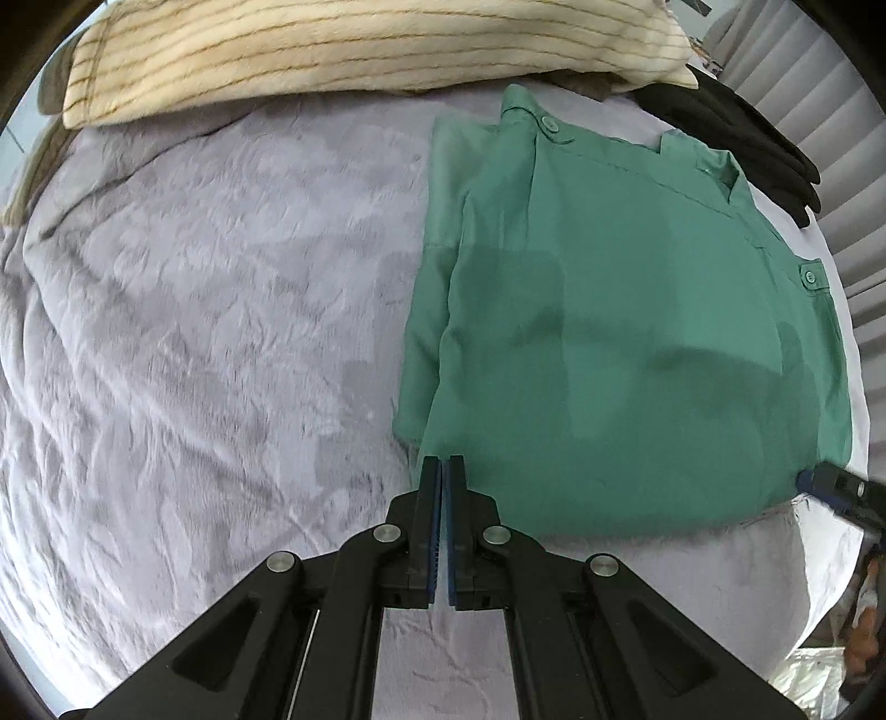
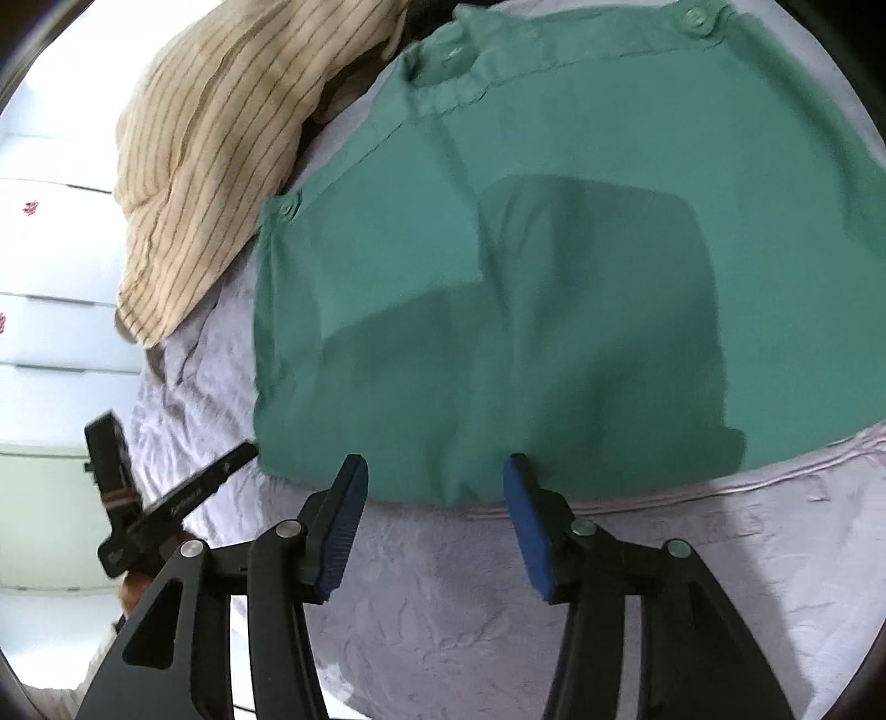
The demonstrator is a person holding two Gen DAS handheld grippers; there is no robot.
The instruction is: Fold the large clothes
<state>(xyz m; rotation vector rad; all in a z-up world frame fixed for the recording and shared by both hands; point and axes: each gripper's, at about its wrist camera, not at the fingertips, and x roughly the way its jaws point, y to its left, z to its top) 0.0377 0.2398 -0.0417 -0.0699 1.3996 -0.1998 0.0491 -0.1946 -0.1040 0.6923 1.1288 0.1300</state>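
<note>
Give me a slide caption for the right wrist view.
Open right gripper poised at the near edge of a folded green shirt on a grey bedspread.

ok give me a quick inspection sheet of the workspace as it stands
surface: wrinkled lilac bedspread
job's things: green shirt lying folded flat, buttons showing along its far edge
clutter: cream striped garment bunched at the far edge; black glove beyond the shirt
grippers: left gripper shut, empty, at the shirt's near corner; right gripper open, at the shirt's near hem
cables: nothing seen
surroundings: white pleated curtain
</note>
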